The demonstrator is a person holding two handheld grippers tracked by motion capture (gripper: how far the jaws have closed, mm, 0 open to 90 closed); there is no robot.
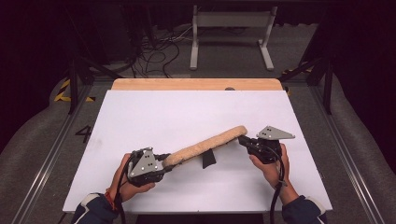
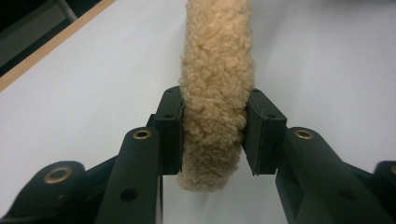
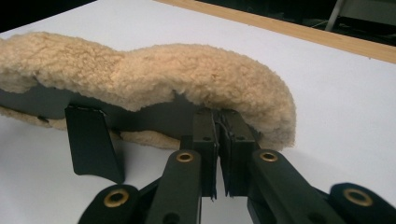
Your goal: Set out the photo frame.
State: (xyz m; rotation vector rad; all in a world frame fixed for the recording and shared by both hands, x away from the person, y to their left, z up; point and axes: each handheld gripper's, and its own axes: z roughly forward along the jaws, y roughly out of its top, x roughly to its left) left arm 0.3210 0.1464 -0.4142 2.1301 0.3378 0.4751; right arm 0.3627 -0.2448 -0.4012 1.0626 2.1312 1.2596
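Holding a long fleece-covered strap pad (image 1: 205, 144) between your two grippers, you are keeping it lifted over the lower middle of the white table (image 1: 154, 116) in the high view, running diagonally from lower left up to the right. Around it you are working with plenty of bare surface: the whole upper half of the white top is lying open toward the wooden edge strip (image 1: 196, 84) at the far side, while the near edge at the bottom of the frame is sitting just below your hands. Your left gripper (image 1: 163, 164) is sitting at the lower left, well inside the table's left edge, and your right gripper (image 1: 243, 140) is sitting right of centre, nearer the right edge but still over the white top. Your left hand (image 1: 126, 184) is wrapping its gripper from below, pointing it up and to the right along the pad; your right hand (image 1: 271, 168) is pointing its gripper to the left. In the left gripper view the jaws are standing partly spread and pinching the fleece end (image 2: 215, 116) from both sides. In the right gripper view the jaws are pressing nearly together on the dark inner band (image 3: 154, 114) under the fleece (image 3: 187, 74), beside a black tab (image 3: 93, 144) that is hanging down.
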